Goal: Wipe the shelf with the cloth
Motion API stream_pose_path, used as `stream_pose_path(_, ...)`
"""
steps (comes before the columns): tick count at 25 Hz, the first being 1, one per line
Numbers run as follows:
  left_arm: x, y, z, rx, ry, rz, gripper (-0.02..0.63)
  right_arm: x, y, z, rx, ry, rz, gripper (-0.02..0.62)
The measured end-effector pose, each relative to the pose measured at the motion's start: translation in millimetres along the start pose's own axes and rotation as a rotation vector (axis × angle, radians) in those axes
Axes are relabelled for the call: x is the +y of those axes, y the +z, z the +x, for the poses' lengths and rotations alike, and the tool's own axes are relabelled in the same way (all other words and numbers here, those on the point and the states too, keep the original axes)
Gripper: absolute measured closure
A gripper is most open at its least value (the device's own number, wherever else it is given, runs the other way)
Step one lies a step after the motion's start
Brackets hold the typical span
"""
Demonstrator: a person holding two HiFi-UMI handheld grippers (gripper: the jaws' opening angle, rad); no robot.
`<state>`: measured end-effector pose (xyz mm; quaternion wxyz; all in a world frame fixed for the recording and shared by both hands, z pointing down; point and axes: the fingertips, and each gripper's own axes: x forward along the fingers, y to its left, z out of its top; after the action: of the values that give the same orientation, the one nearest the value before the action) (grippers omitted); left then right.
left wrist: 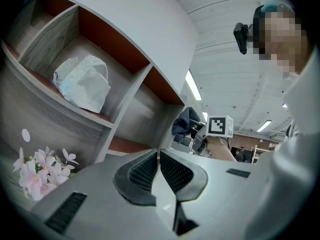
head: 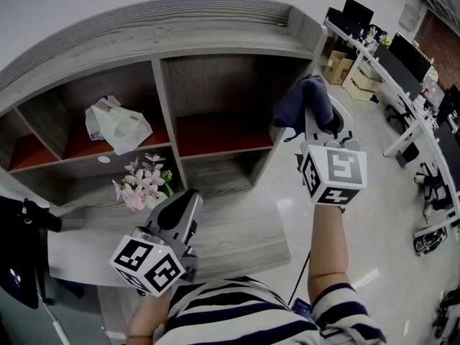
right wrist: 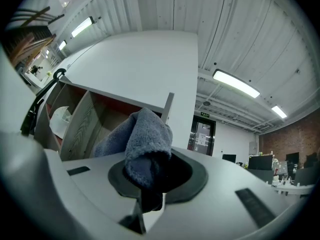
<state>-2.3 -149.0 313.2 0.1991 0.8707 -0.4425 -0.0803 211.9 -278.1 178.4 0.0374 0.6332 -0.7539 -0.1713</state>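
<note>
A grey wooden shelf unit (head: 162, 77) with red-lined compartments stands ahead. My right gripper (head: 314, 113) is shut on a dark blue cloth (head: 302, 99), held up in front of the shelf's right end, level with the right compartment (head: 223, 131). In the right gripper view the cloth (right wrist: 142, 144) bulges out between the jaws, and the shelf's white top (right wrist: 145, 64) lies just beyond. My left gripper (head: 180, 210) is low by the shelf's lower ledge, jaws together with nothing between them (left wrist: 158, 166).
A crumpled white plastic bag (head: 115, 124) lies in the middle compartment. Pink artificial flowers (head: 144, 182) stand on the lower ledge near my left gripper. Office desks with monitors (head: 399, 56) line the right side. A dark object (head: 18, 257) is at the far left.
</note>
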Motion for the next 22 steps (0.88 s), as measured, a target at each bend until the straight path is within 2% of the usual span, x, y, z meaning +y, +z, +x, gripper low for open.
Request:
stream_pose_path(10, 18, -8, -2, -0.015, 0.061, 0.009, 0.575, 20, -71, -11, 0.104, 0.026, 0.061, 0.526)
stream_pose_path(16, 30, -21, -2, -0.008, 0.108, 0.040, 0.575, 33, -117, -18, 0.177, 0.035, 0.089, 0.526)
stream_pose_path(22, 47, -36, -3, 0.008, 0.156, 0.022, 0.575, 45, -154, -27, 0.230, 0.025, 0.112, 0.527)
